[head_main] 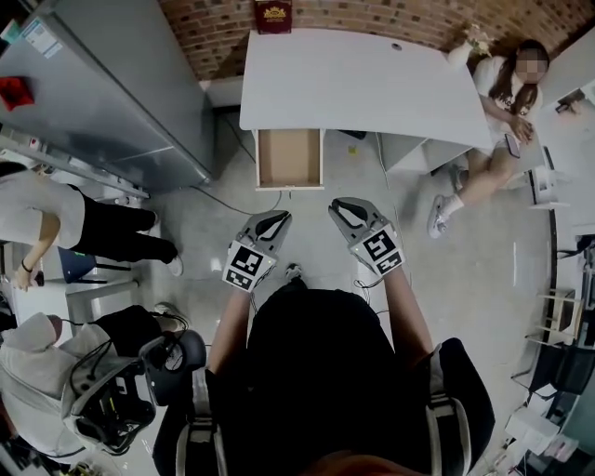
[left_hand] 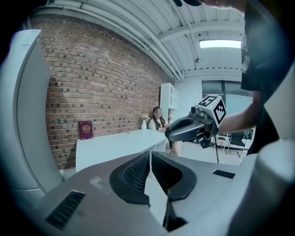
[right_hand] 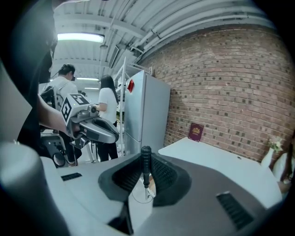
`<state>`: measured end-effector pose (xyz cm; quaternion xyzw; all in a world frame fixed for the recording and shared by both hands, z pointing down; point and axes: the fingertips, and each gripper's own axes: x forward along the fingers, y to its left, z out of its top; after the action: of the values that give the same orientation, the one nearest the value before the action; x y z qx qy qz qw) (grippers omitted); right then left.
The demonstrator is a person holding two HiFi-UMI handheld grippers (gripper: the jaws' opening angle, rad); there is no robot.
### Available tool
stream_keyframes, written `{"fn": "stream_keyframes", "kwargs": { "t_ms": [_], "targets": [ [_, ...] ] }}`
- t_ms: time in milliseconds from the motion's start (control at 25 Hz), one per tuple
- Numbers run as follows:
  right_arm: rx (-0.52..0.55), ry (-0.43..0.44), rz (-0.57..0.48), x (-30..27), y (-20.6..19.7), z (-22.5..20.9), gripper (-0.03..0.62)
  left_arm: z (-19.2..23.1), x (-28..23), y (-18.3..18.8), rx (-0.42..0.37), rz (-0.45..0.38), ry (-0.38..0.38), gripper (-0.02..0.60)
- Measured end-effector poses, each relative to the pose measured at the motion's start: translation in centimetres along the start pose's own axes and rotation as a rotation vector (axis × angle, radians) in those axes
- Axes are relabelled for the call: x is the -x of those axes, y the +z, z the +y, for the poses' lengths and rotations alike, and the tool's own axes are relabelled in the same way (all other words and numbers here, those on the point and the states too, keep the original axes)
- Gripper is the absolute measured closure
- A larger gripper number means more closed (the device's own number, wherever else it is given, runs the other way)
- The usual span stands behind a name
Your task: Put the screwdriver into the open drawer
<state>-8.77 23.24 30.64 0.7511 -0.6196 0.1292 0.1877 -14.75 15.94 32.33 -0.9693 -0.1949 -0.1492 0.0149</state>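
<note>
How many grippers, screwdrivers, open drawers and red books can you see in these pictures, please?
Grippers: 2 (left gripper, right gripper)
Screwdrivers: 1 (screwdriver, clamped in the right gripper's jaws)
Open drawers: 1 (drawer, under the white desk)
Red books: 1 (red book, against the brick wall)
Total: 5

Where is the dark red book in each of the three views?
Head view: the dark red book is at top centre, against the brick wall.
Left gripper view: the book is left of centre.
Right gripper view: the book is right of centre.
Shared landmark: the white desk under it.
</note>
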Motion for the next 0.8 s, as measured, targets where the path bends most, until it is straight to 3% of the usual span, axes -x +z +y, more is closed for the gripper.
{"fn": "stream_keyframes", "kwargs": {
  "t_ms": [280,800],
  "targets": [
    [0.012,0.013,0.024,-2.8,0.5,-0.6,0.480,3.4,0.9,0.0,0.043,-0.026,0.029,0.558],
    [0.086,0.102,0.063,-7.1,1.1,-2.4,0.480,7.8,3.6,-0.5,0.083,-0.069,0.168,0.558]
  ]
}}
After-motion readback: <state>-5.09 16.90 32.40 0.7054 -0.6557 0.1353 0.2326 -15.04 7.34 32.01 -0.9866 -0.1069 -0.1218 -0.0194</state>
